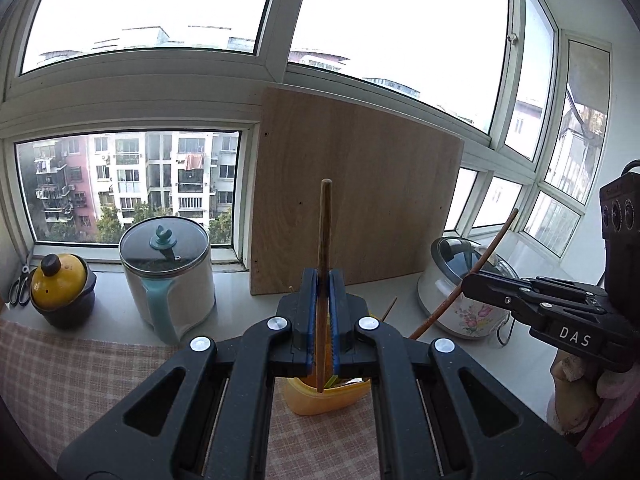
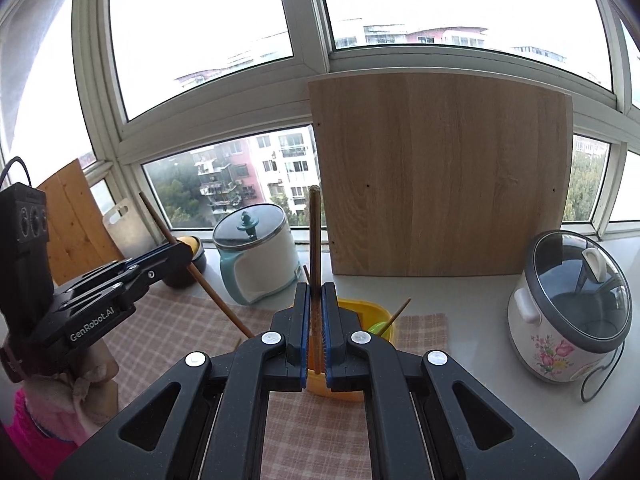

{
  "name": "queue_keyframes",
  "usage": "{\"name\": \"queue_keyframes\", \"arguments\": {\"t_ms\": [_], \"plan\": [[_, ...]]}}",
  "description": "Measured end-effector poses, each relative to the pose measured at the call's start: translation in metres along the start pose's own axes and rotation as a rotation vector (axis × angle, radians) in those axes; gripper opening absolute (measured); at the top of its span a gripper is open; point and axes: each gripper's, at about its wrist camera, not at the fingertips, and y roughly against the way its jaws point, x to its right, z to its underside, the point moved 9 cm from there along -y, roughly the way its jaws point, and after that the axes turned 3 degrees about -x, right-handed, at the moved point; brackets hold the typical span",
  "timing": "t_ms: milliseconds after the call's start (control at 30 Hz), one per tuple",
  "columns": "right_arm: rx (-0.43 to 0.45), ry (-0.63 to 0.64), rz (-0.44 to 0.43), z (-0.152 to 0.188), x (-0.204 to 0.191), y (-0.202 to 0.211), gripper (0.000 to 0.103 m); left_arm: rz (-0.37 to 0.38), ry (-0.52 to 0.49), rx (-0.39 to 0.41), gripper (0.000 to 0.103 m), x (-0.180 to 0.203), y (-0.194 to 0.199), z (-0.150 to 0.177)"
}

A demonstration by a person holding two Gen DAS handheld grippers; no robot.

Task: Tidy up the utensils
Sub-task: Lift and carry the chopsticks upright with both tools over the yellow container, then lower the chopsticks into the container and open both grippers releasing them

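The left gripper (image 1: pixel 324 312) is clamped tight on 1 chopstick (image 1: pixel 325 240), held upright above the yellow holder (image 1: pixel 320 398) on the checked cloth (image 1: pixel 80 380). To its right, the right gripper (image 2: pixel 316 328) is likewise closed on a second chopstick (image 2: pixel 315 240) over the same holder, where another stick (image 2: pixel 396 314) leans. Behind stand a kettle (image 1: pixel 168 276), a board (image 1: pixel 352 200) and a rice cooker (image 2: pixel 572 312). The step looks like carrying both chopsticks; next, each tip probably needs lining up over its slot before letting go.
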Motion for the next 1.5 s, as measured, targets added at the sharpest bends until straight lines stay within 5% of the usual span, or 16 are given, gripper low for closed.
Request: {"name": "queue_keyframes", "arguments": {"t_ms": [833, 1500], "plan": [[-0.062, -0.005, 0.057, -0.008, 0.035, -0.072, 0.004, -0.037, 0.014, -0.087, 0.003, -0.014, -0.067, 0.012], [-0.142, -0.019, 0.071, 0.01, 0.049, -0.107, 0.004, -0.016, 0.026, -0.128, 0.003, -0.015, -0.077, 0.024]]}}
